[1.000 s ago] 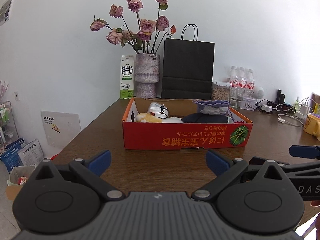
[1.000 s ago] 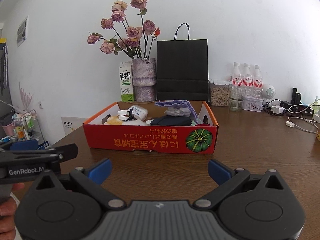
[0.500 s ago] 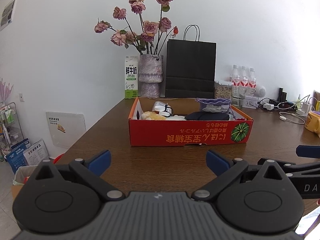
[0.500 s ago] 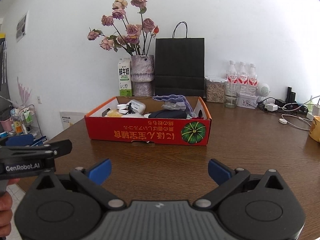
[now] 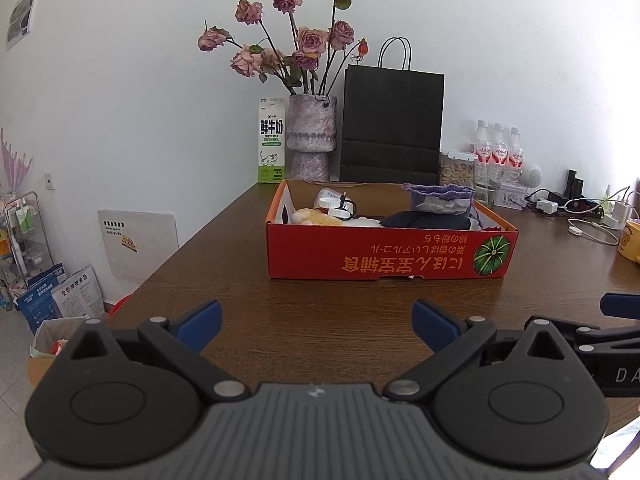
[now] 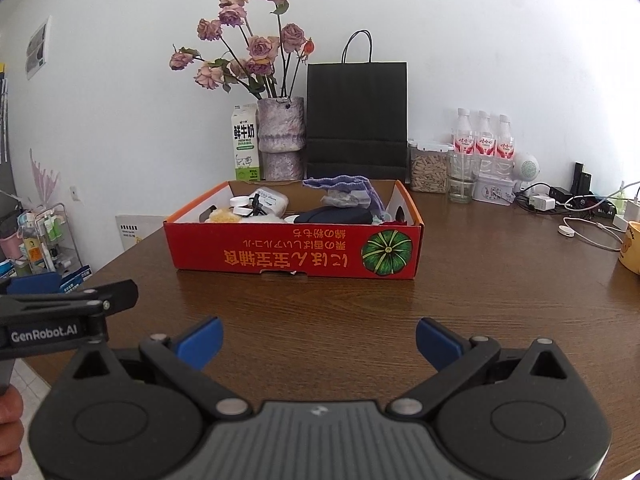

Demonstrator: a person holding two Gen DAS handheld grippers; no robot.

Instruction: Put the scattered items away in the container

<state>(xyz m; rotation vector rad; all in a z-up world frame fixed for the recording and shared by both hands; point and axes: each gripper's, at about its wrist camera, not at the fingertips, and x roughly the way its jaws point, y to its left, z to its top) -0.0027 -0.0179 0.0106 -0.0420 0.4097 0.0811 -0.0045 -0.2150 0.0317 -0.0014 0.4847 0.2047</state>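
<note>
White wall behind a brown wooden table (image 5: 320, 320)

Left wrist view: left gripper (image 5: 316, 320) hovered low over the near table edge, jaws spread wide, nothing between the blue pads. Red cardboard box (image 5: 390, 256) sat ahead near mid-table, well apart from the gripper. Already inside: white capped bottles (image 5: 334, 206), a yellow fuzzy item (image 5: 310, 216), a dark pouch (image 5: 426, 220), a purple knitted bag (image 5: 440, 198). Box front carried upside-down orange Japanese print plus a green pumpkin graphic; couldn't read it reliably. Milk carton (image 5: 272, 140) behind the box read "FRESH MILK" under Chinese characters. Right tool's body at frame edge showed "DA", rest cut off.

Right wrist view: right gripper (image 6: 318, 340) also empty, fingers released and wide apart, over bare table short of the box (image 6: 296, 254). Left tool's arm at left read "GenRobot.AI". Black paper bag (image 6: 356, 116) and vase of dried roses (image 6: 280, 136) stood against the wall behind the box; three pink-labelled water bottles (image 6: 482, 136) to the right, labels too small to read.

Judgement: no loose items visible on the table in front of the box, so collection looked done or close to it. Charger cables (image 6: 588, 232) and a yellow mug (image 6: 632, 248) on the right looked like fixtures, not task items, though I can't be sure. Next move would call for a scan of the table outside both views before stopping; if anything turns up, approach with fingers spread and drop it in over the near wall
</note>
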